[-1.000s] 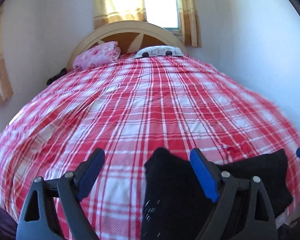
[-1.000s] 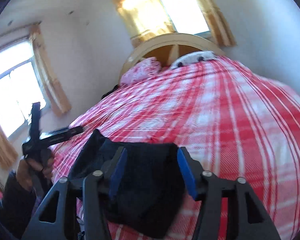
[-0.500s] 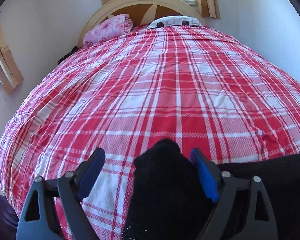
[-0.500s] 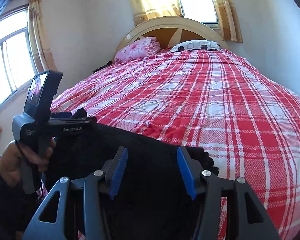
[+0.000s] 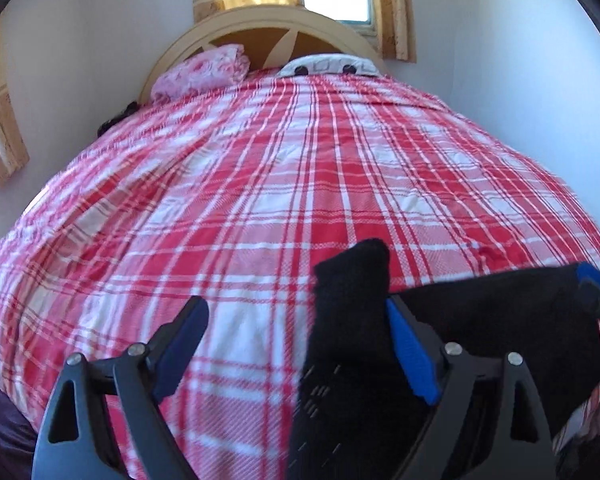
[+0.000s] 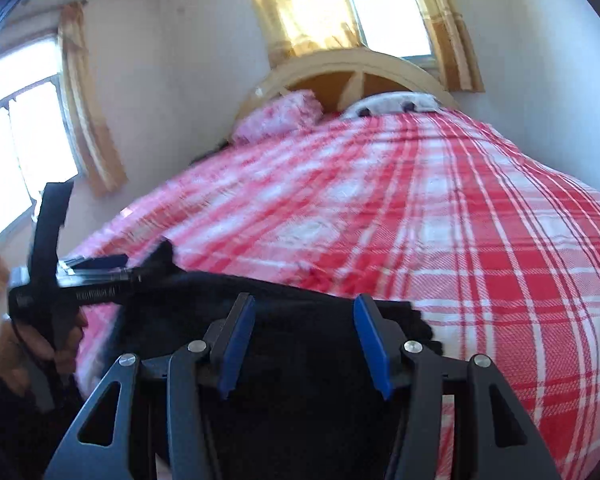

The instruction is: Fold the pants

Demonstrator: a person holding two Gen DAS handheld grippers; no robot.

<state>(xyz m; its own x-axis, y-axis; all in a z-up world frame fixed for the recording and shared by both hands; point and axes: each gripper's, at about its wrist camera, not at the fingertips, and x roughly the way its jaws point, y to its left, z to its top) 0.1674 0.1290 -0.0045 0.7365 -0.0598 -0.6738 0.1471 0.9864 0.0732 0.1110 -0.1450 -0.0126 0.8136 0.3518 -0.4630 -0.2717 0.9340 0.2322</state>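
Left gripper (image 5: 296,344) jaws are spread wide, black pants (image 5: 348,320) against one pad only. Right gripper (image 6: 304,340) is half open; grip cannot be told. One pair of pants is noted at the bed's (image 5: 260,184) near edge, two pillows (image 5: 204,72) at the headboard.

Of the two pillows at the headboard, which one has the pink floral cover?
The left pillow, bunched up against the left half of the headboard. The other pillow lies flatter to its right, white with dark spots, partly tucked under the red plaid bedspread.

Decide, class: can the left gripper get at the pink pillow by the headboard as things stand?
Probably not. The left gripper sits at the foot of the bed by the black pants, with the whole plaid bedspread between it and the pink pillow.
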